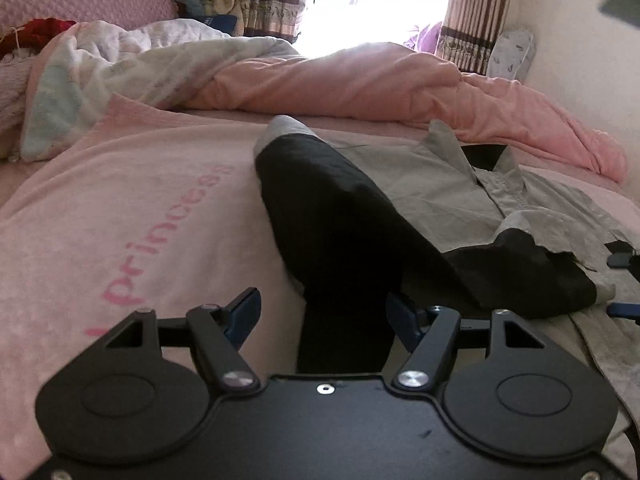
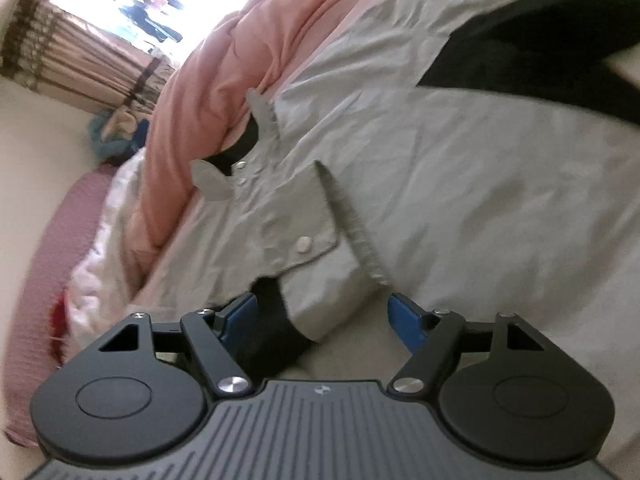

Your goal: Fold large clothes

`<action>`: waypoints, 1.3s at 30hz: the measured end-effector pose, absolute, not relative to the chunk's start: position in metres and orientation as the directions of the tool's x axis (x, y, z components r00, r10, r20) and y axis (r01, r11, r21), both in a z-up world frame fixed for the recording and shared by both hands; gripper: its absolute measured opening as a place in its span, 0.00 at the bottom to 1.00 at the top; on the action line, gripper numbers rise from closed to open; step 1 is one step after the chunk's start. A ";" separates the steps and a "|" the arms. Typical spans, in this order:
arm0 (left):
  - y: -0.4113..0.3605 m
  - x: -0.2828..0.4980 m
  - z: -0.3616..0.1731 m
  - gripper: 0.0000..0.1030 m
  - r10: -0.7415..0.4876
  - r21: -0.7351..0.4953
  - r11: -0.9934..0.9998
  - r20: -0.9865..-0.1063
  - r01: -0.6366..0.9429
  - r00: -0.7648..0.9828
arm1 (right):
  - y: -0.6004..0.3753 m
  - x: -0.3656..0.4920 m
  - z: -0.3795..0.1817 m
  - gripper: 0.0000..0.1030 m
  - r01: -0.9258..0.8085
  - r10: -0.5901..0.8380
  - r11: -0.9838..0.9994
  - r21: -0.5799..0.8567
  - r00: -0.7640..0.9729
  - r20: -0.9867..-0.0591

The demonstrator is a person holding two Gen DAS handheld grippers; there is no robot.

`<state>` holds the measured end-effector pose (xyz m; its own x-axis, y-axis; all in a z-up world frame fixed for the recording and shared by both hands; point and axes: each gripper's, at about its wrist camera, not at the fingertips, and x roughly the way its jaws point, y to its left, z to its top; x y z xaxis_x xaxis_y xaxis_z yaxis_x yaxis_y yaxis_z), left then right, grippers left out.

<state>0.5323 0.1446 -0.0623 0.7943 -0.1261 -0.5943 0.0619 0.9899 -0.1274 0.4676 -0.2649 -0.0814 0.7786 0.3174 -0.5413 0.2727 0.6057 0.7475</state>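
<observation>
Sunlight is pouring through a curtained window [image 1: 360, 4] at twelve o'clock in the left wrist view, beyond a bed [image 1: 60, 264] that is carrying a rumpled pink quilt [image 1: 360, 84] and a pink towel [image 1: 132, 216] lying at nine o'clock. A grey jacket [image 1: 436, 196] with dark lining is lying spread across the bed from centre to three o'clock, its dark sleeve [image 1: 320, 216] running down toward six o'clock. The left tool [image 1: 324, 316] is standing fairly wide, with the sleeve lying loose between its blue pads. The right tool [image 2: 320, 320] is gaping wide over a jacket cuff [image 2: 320, 280], gripping nothing.
</observation>
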 end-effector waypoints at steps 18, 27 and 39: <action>0.130 0.548 -0.061 0.50 0.031 -0.097 0.988 -0.650 -0.123 0.760 | -0.338 0.453 -0.034 0.01 0.261 0.064 0.731 0.631 0.894 -0.443; 0.137 0.534 -0.053 0.59 0.029 -0.055 0.995 -0.673 -0.089 0.740 | -0.364 0.443 -0.089 0.19 0.352 0.089 0.669 0.654 0.836 -0.541; 0.111 0.555 -0.011 0.63 -0.131 -0.172 0.984 -0.542 0.043 0.830 | -0.294 0.475 -0.043 0.35 0.164 0.104 0.860 0.483 0.870 -0.481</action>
<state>0.5550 0.1110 -0.0110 0.8299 -0.1314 -0.5422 0.0433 0.9841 -0.1723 0.4752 -0.2942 -0.0428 0.8702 0.1045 -0.4814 0.1638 0.8603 0.4828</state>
